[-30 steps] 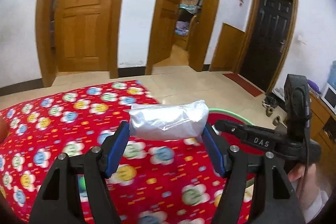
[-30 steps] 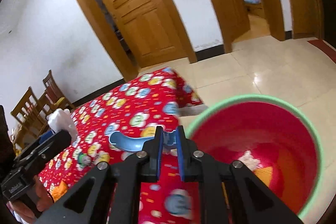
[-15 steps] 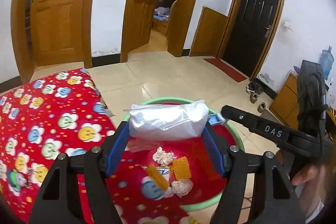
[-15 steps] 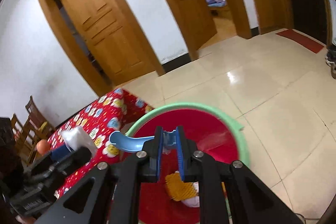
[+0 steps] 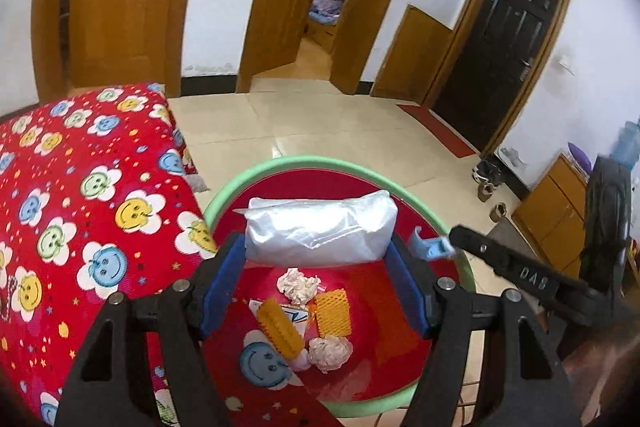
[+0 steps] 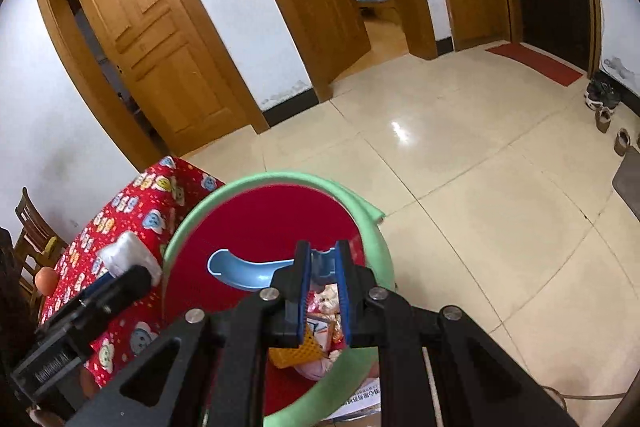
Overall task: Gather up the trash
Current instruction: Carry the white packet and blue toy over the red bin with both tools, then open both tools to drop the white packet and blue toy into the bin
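Tiled room, wooden doors; red smiley-print cloth (image 5: 80, 211) at left, green-rimmed red bin (image 5: 280, 165) beside it. Left gripper (image 5: 318, 267) clamps a white plastic-wrapped packet (image 5: 320, 231) above the bin. Right gripper (image 6: 323, 269), jaws narrow, pinches a blue spoon (image 6: 240, 269) over the same bin. Step: drop-off. Next: open both jaws while inside the rim.

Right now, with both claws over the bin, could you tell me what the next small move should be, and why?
Probably open the left claw to drop the plastic-wrapped tissue pack. It hangs directly above the green-rimmed red bin, where crumpled paper and orange foam netting already lie. The right claw, shut on the blue spoon, could release next.
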Available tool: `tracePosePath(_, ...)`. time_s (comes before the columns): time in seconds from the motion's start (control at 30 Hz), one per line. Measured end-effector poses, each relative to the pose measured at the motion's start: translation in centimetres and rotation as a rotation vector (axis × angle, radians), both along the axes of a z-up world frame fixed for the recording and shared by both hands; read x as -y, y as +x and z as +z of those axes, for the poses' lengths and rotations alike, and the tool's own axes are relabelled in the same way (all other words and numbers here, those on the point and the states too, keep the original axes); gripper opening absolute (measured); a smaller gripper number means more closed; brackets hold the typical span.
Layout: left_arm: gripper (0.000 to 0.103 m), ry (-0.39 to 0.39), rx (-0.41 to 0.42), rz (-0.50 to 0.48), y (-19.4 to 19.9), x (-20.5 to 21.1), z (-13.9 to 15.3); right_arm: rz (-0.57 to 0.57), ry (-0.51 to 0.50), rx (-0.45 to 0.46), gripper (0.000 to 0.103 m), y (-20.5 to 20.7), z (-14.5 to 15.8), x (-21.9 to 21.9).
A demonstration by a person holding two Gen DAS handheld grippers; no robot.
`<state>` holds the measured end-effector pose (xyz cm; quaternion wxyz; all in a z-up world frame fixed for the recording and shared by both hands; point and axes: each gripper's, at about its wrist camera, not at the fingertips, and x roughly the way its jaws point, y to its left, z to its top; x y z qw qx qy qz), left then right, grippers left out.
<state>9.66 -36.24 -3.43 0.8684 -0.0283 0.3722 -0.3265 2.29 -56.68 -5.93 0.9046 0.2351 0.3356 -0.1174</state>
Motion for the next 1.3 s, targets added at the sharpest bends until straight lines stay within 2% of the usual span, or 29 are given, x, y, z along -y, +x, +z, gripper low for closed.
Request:
tracePosePath(0.13, 0.070, 0.004, 0.030, -0.020, -0.6, 0.3, 0.3, 0.000, -0.008, -0.029, 0.014, -0.2, -0.9, -0.1)
tracePosePath(0.3, 0.070, 0.043, 0.080, -0.054, -1.6, 1.3, 0.8, -0.004, -0.012, -0.009, 0.015, -0.7, -0.7, 0.1)
tracePosePath(0.5, 0.080, 0.027, 0.119, -0.062, -2.2, 1.1, 1.3, 0.008, -0.017, -0.018, 0.015, -0.5, -1.0, -0.2)
tracePosePath(0.8, 0.088, 0.010, 0.139, -0.064, -2.5, 0.9, 1.6, 0.034, -0.039, -0.020, 0.015, -0.3, -0.7, -1.2)
tracePosePath(0.9, 0.097, 0.008, 0.151, -0.061, -2.7, 0.8, 1.7, 0.055, -0.054, -0.015, 0.015, -0.2, -0.7, -1.9)
tracePosePath(1.23, 0.097, -0.022, 0.131, -0.041, -2.3, 0.1, 1.6, 0.117, -0.116, -0.025, 0.015, 0.3, -1.5, -4.6)
tracePosePath(1.27, 0.097, -0.025, 0.125, -0.039, -2.2, 0.0, 1.6, 0.120, -0.119, -0.021, 0.017, 0.3, -1.6, -4.8)
tracePosePath(1.3, 0.097, -0.027, 0.121, -0.038, -2.1, 0.0, 1.5, 0.122, -0.123, -0.013, 0.029, 0.4, -1.6, -5.0)
